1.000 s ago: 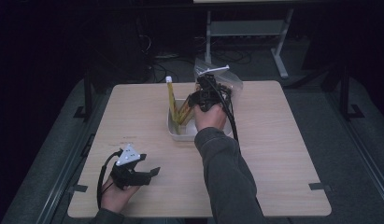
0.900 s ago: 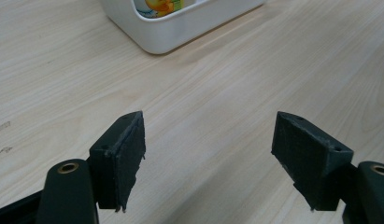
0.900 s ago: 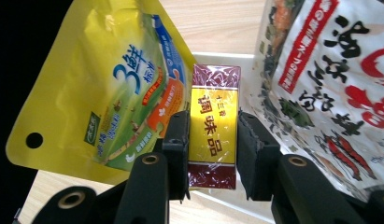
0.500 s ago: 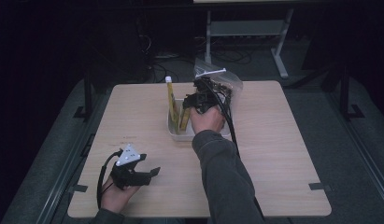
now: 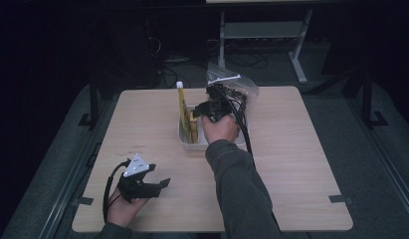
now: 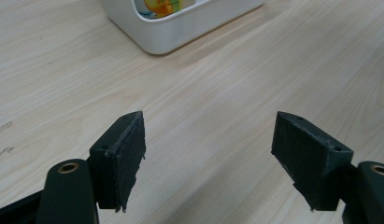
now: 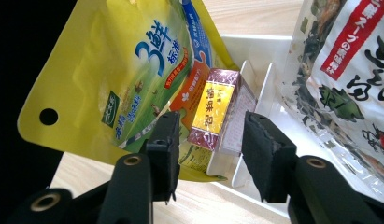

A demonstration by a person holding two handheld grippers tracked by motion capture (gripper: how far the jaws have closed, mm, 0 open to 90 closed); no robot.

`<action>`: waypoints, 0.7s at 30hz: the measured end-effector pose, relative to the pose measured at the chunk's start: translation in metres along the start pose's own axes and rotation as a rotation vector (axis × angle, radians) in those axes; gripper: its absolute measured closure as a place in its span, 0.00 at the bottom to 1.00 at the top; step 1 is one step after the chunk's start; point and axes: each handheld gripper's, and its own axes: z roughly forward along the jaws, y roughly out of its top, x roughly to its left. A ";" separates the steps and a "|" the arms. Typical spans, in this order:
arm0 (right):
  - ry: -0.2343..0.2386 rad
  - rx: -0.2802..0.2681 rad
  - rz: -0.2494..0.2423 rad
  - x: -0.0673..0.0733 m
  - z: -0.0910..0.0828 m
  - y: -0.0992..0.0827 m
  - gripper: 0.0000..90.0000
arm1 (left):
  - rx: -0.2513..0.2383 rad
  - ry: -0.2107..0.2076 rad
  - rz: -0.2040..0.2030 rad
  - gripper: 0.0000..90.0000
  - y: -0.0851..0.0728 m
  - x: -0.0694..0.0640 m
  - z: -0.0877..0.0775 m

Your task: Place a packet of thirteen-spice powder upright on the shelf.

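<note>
A white bin stands mid-table with a tall yellow pouch upright in it. My right gripper hangs over the bin. In the right gripper view its jaws have just been opening. A small purple and yellow box sits between them, leaning on a white divider, and the pads are clear of it. The yellow pouch is to its left and a clear seaweed bag to its right. My left gripper rests open at the table's front left, with bare wood between its jaws.
A clear plastic bag lies behind the bin at the table's far edge. A corner of the bin lies ahead of the left gripper. Bare wooden tabletop spreads to the right and front. The floor around is dark.
My right gripper's nose has swung slightly left over the bin. The left hand has kept still.
</note>
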 end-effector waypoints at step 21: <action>0.119 -0.030 0.025 -0.032 -0.023 -0.014 0.50 | 0.009 -0.002 -0.004 0.28 -0.001 -0.001 0.001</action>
